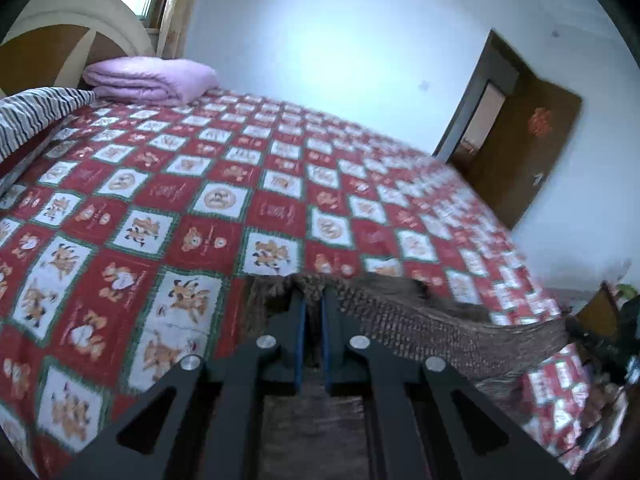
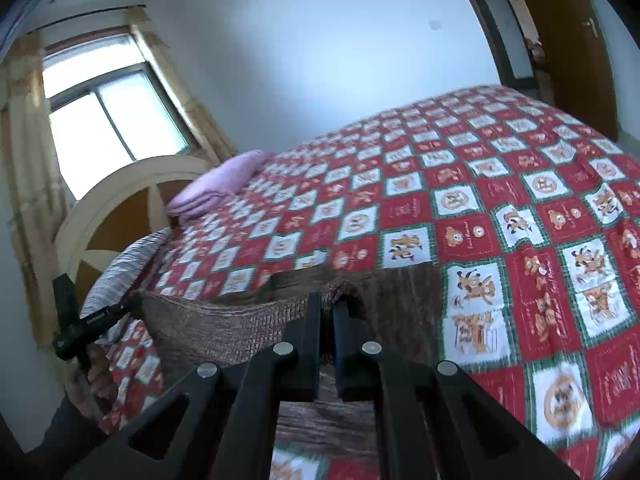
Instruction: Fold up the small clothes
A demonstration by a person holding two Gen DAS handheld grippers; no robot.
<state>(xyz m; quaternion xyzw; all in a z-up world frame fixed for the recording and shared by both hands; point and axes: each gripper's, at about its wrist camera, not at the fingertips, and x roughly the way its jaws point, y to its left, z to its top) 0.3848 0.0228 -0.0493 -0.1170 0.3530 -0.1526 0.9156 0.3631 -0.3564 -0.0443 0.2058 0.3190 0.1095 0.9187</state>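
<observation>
A brown knitted garment hangs stretched between my two grippers above the bed. My left gripper is shut on its upper edge, and the cloth runs from there to the right and down. My right gripper is shut on the other end of that edge, and the garment stretches off to the left toward the left gripper's body. The rest of the cloth hangs below the fingers, mostly hidden by the gripper frames.
The bed carries a red and white checked cartoon cover. A folded lilac quilt and a striped pillow lie by the headboard. A window is behind it and a brown door stands past the bed's foot.
</observation>
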